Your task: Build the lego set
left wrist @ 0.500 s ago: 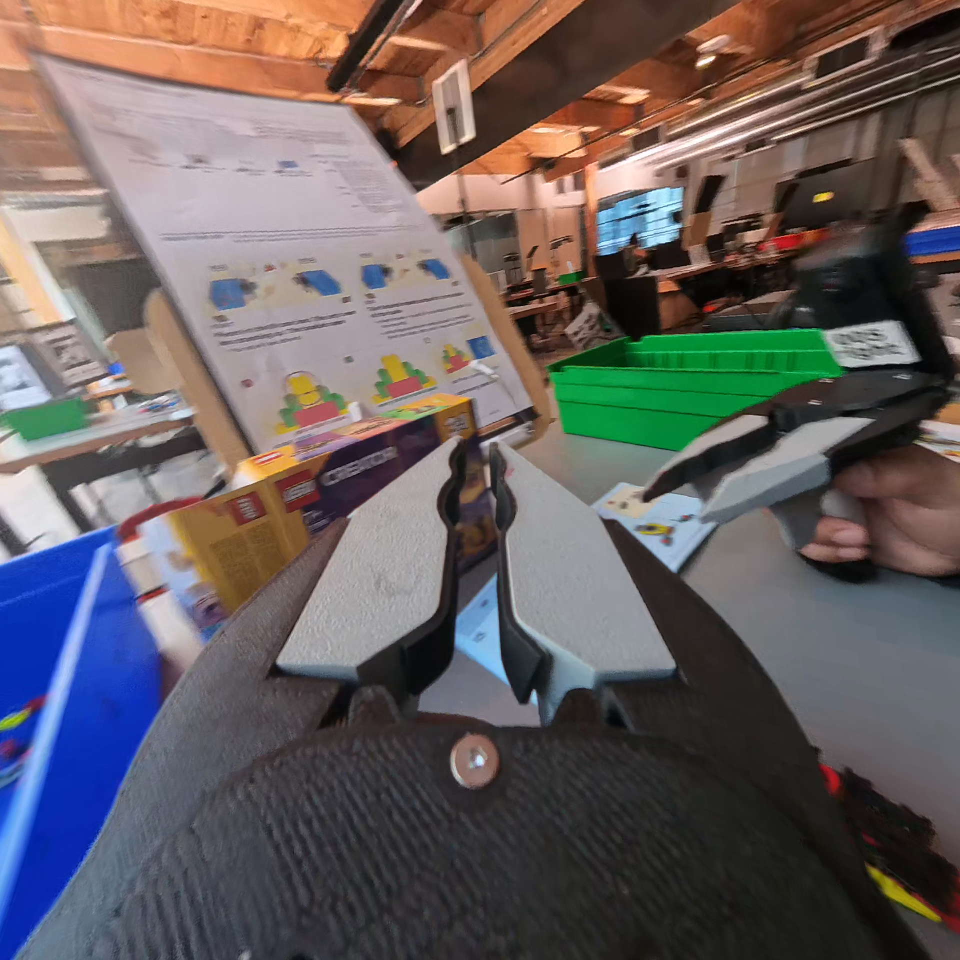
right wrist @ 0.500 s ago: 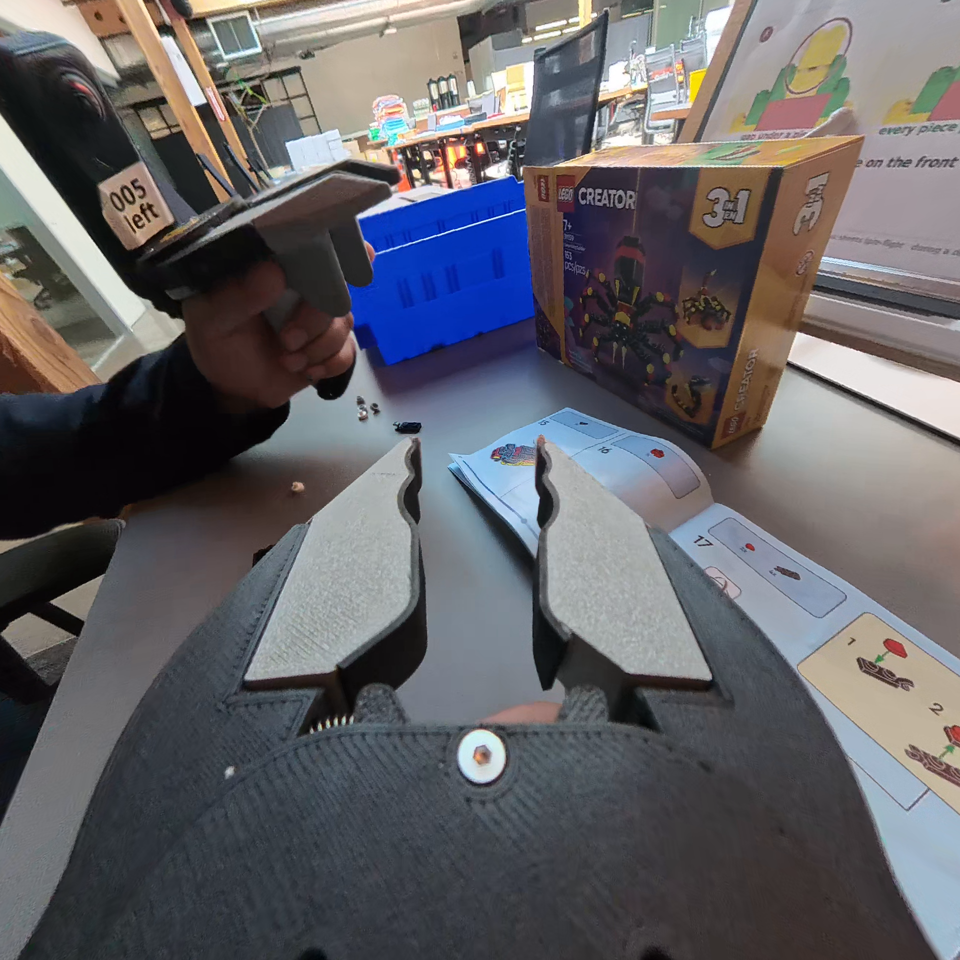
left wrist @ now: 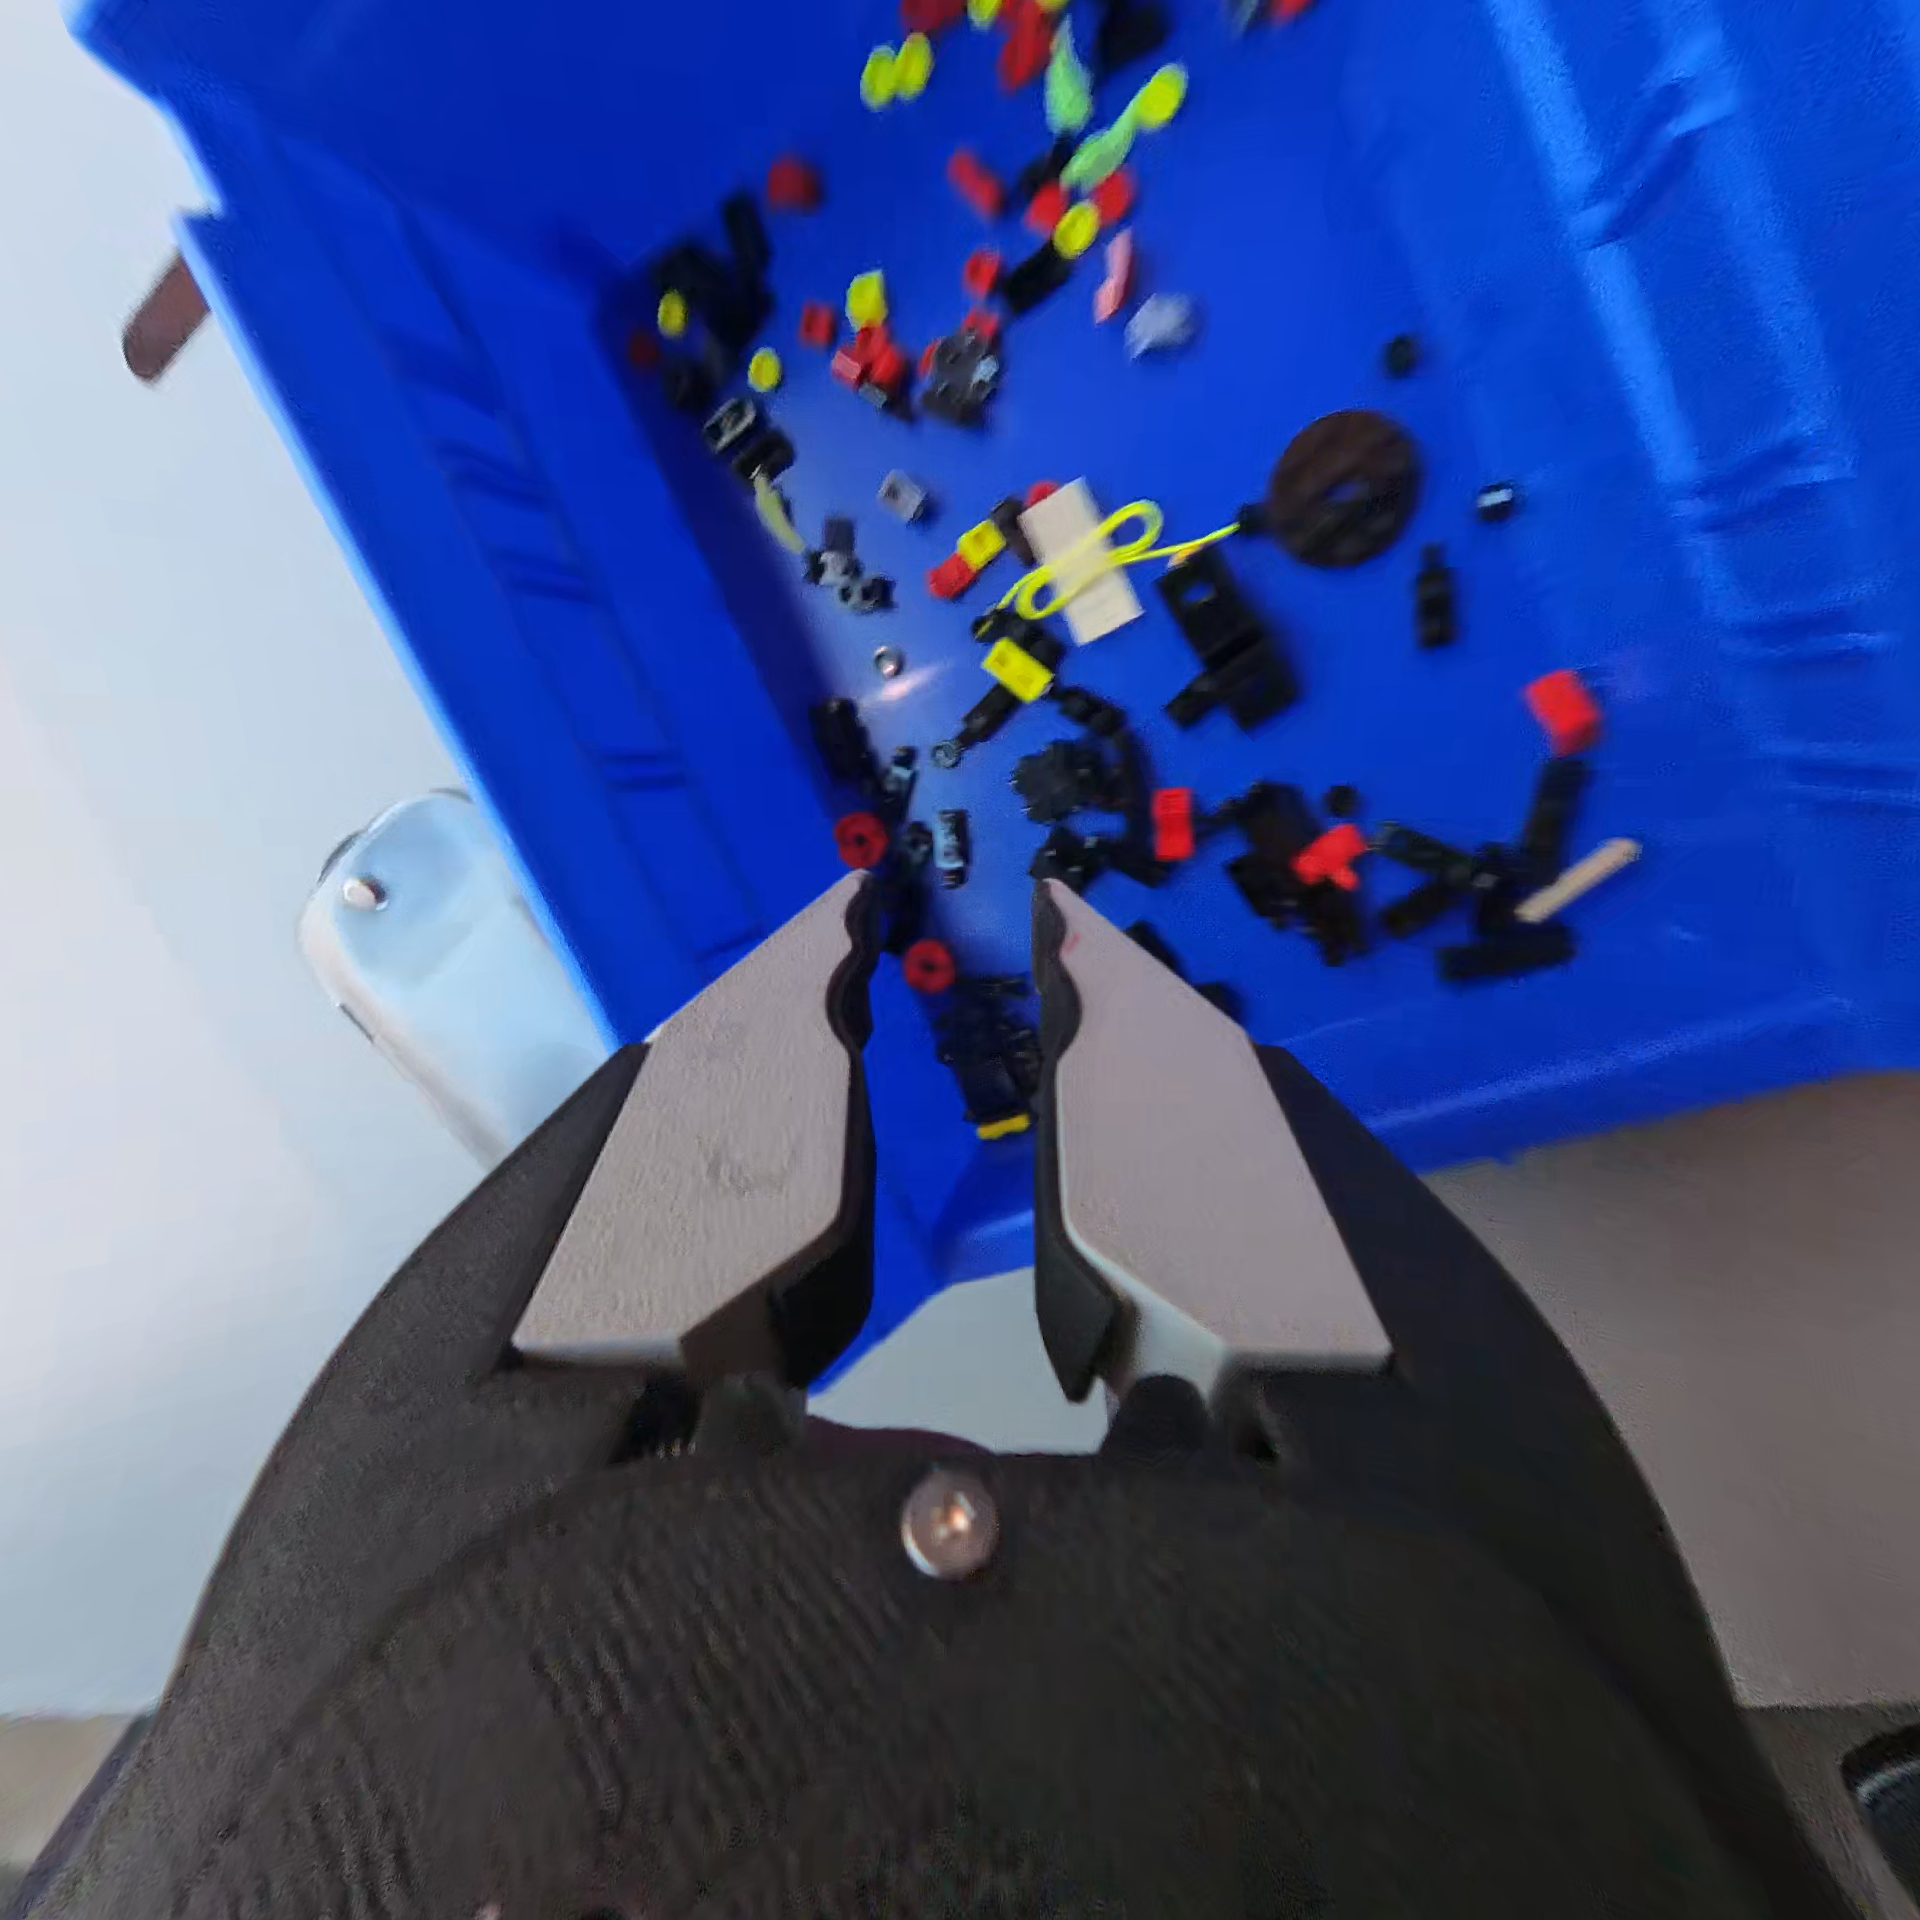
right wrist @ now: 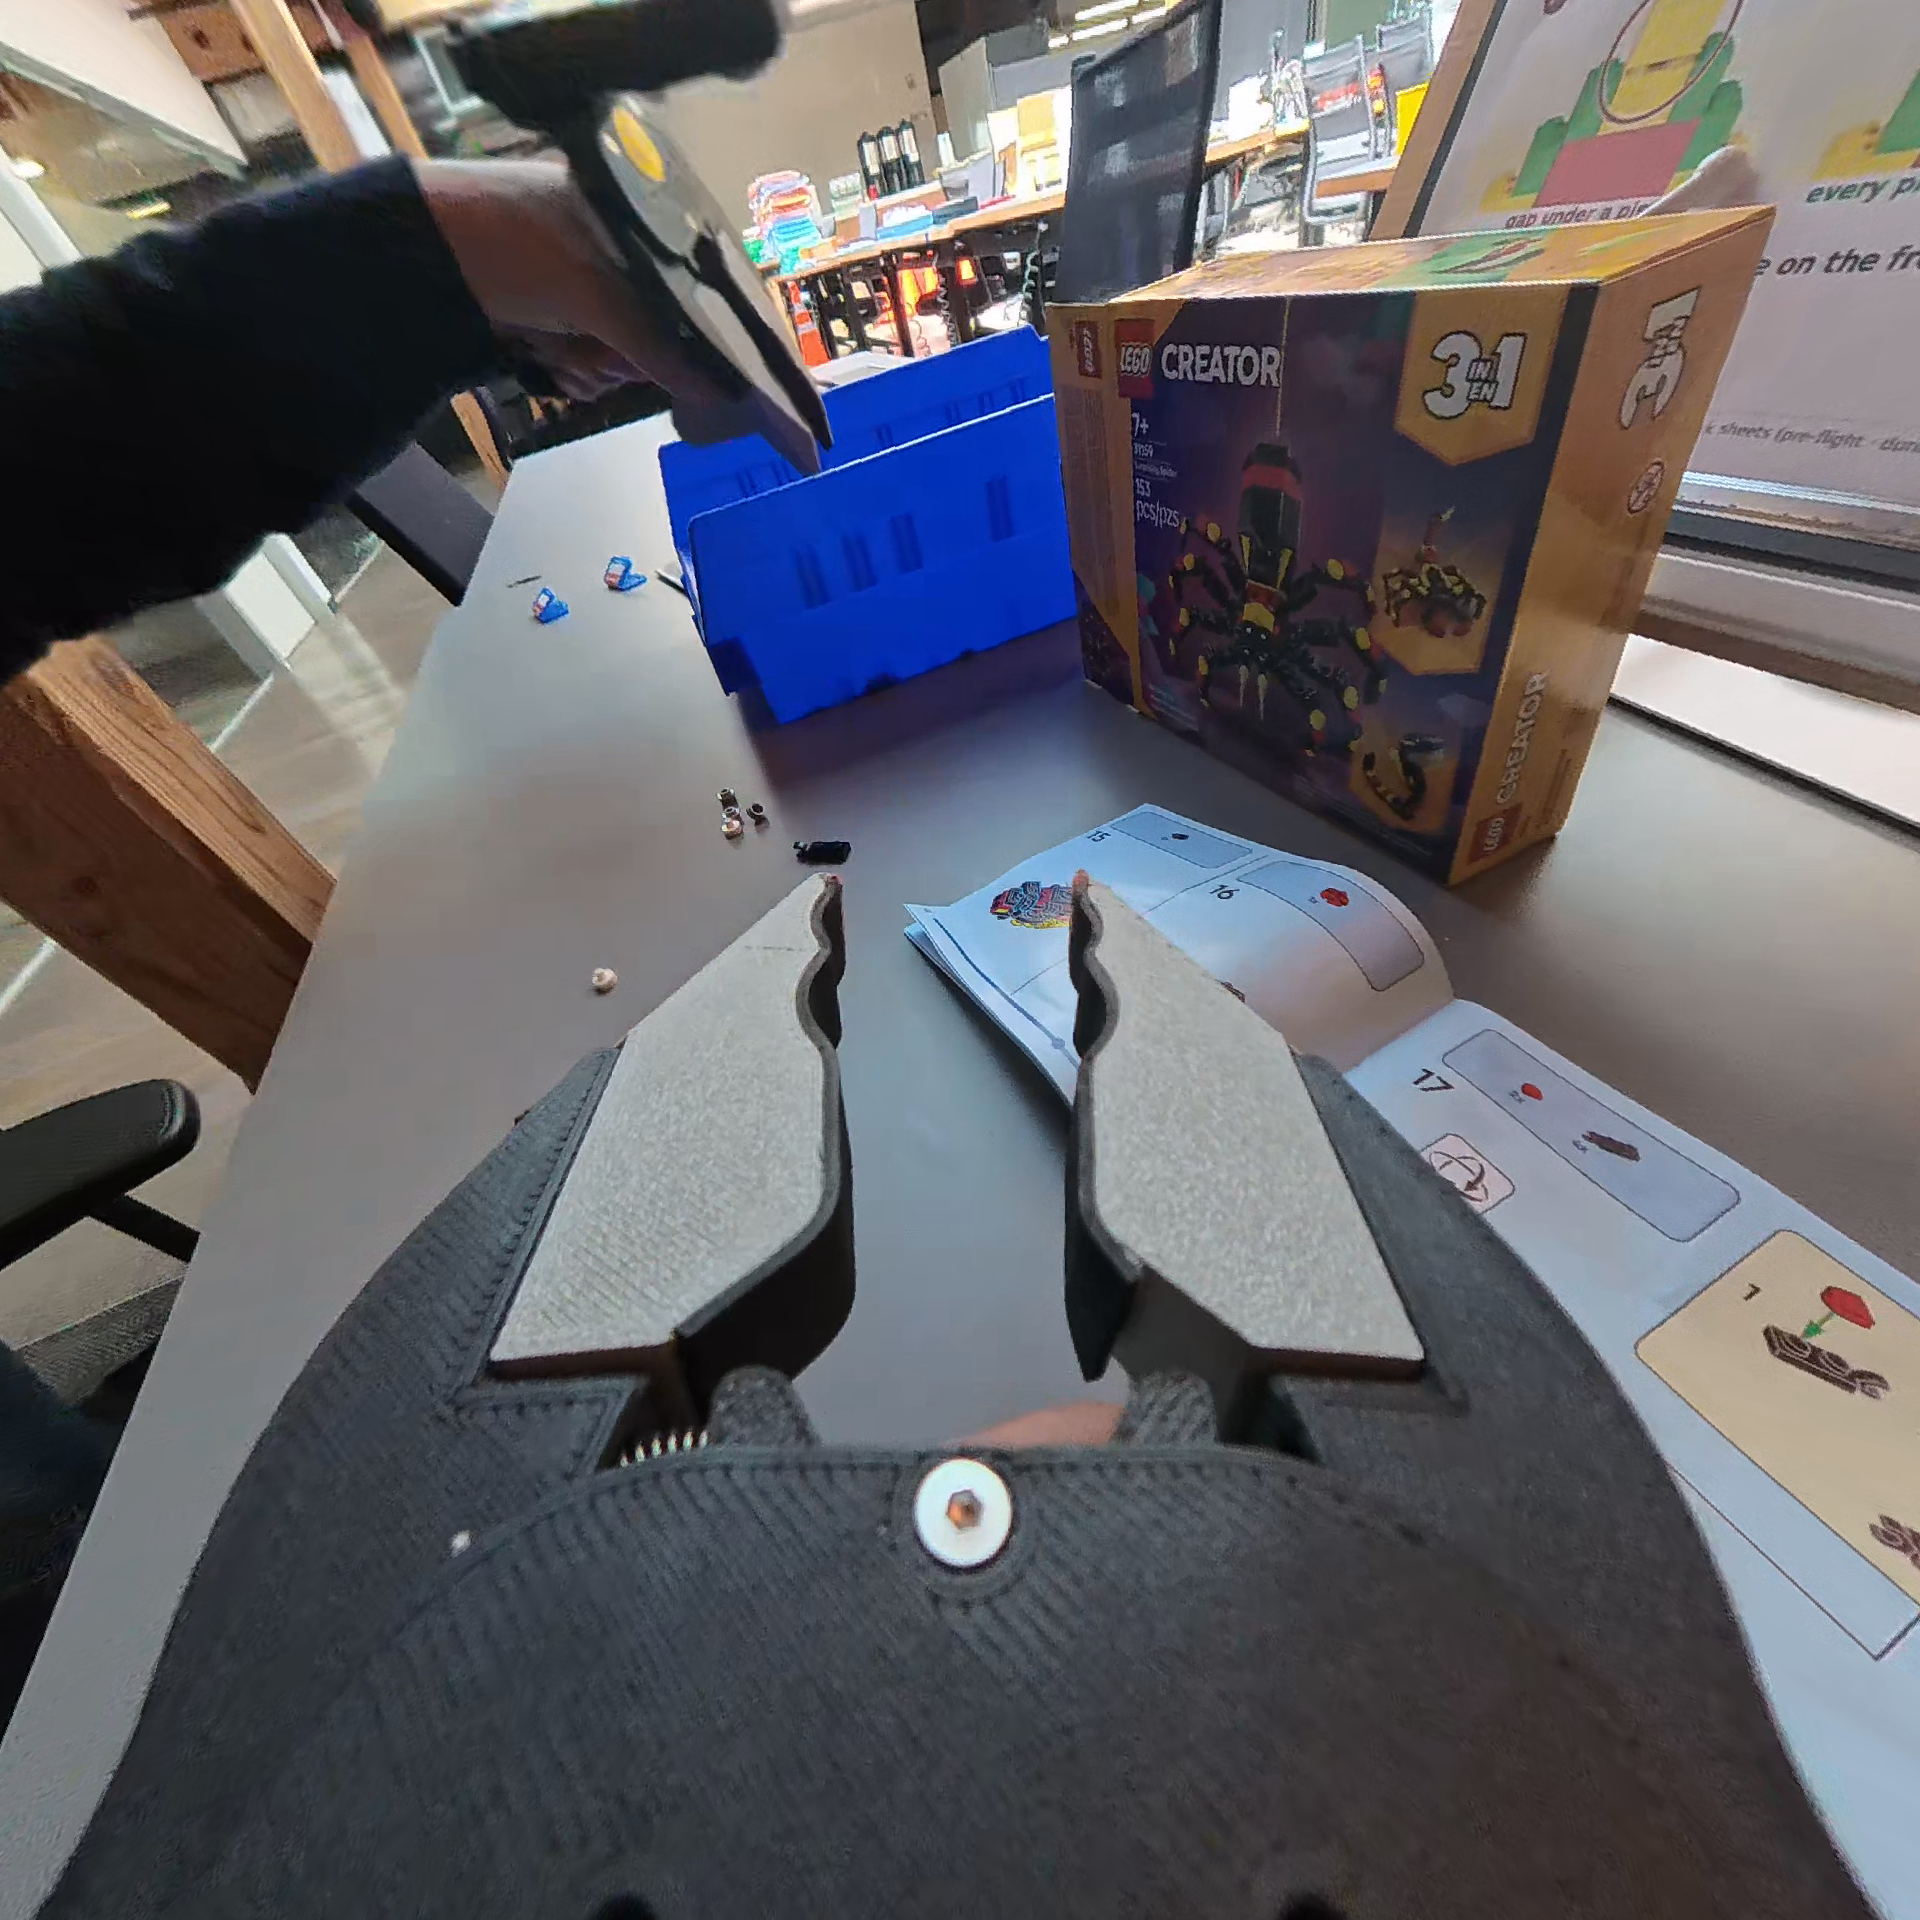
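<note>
- The right gripper (right wrist: 954, 883) hovered over bare table (right wrist: 582, 831), fingers apart and empty, exactly as half a second before.
- The printed booklet (right wrist: 1299, 935) lay open just beside it.
- The set's printed box (right wrist: 1351, 540) stood upright beyond, beside the blue bin (right wrist: 883, 582).
- The left gripper (left wrist: 951, 894), nearly closed before, had swung down over that bin (left wrist: 468, 520), fingers parted and empty, above loose bricks (left wrist: 1091, 727).

Glossy plastic blue bin (left wrist: 1558, 312); matt dark table (right wrist: 623, 727); printed cardboard box (right wrist: 1351, 540).

blue bin (left wrist: 1558, 260), grey table (right wrist: 540, 831)
</note>
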`<state>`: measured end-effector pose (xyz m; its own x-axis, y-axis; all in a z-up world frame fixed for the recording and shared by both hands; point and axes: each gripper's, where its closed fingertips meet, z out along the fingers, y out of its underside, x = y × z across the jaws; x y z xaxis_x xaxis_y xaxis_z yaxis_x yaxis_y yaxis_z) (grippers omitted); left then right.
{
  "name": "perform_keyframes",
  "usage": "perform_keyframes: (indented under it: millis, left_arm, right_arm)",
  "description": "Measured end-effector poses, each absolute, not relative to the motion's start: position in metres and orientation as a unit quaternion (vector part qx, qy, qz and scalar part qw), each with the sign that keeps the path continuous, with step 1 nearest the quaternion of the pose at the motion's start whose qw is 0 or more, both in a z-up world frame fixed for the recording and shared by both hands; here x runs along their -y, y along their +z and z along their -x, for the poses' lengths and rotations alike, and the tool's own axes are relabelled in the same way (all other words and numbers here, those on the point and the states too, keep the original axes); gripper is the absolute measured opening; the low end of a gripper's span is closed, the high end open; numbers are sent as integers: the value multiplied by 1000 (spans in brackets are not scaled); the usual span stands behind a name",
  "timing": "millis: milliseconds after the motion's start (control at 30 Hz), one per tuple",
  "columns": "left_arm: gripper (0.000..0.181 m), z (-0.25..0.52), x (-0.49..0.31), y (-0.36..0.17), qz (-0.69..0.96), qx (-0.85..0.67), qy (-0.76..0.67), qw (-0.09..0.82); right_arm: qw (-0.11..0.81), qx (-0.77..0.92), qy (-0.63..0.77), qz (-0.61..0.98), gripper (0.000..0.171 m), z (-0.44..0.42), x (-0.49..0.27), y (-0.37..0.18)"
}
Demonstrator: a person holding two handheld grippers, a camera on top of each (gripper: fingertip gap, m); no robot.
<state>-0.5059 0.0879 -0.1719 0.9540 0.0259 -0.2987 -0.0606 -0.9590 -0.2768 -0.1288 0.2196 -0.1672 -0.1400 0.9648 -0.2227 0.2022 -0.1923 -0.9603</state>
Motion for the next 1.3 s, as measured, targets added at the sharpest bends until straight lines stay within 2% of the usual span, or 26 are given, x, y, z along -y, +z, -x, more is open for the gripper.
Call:
perform_keyframes:
  millis: [33, 200, 233, 500, 633, 767, 900, 1067, 1233, 1300]
  left_arm:
    - [26, 517, -88, -182, 982, 3, 152, 117]
    - [0, 548, -72, -226, 988, 39, 147, -13]
    - [0, 553, -68, -232, 986, 42, 155, -33]
    - [0, 547, -73, -243, 987, 29, 151, -37]
    - [0, 495, -93, -241, 999, 39, -3, 26]
    - [4, 510, -108, -227, 991, 33, 103, 75]
    - [8, 507, -136, -195, 956, 52, 190, 218]
    - [7, 494, -160, -162, 883, 93, 225, 401]
    - [8, 498, -159, -158, 853, 90, 250, 450]
    - [16, 499, -156, -163, 860, 99, 223, 449]
  right_arm:
    - [353, 526, 542, 552, 40, 129, -220, -167]
    - [353, 524, 547, 548, 40, 128, -219, -165]
    - [353, 526, 548, 547, 40, 128, -219, -165]
    - [446, 469, 525, 553, 34, 107, -252, -143]
    - [445, 456, 530, 559, 34, 103, -260, -142]
    - [443, 460, 526, 562, 33, 105, -259, -145]
    - [440, 447, 522, 578, 32, 105, -267, -149]
    - [432, 438, 527, 586, 32, 106, -272, -152]
    - [434, 458, 516, 579, 32, 109, -270, -155]
    - [441, 464, 507, 577, 32, 110, -271, -155]
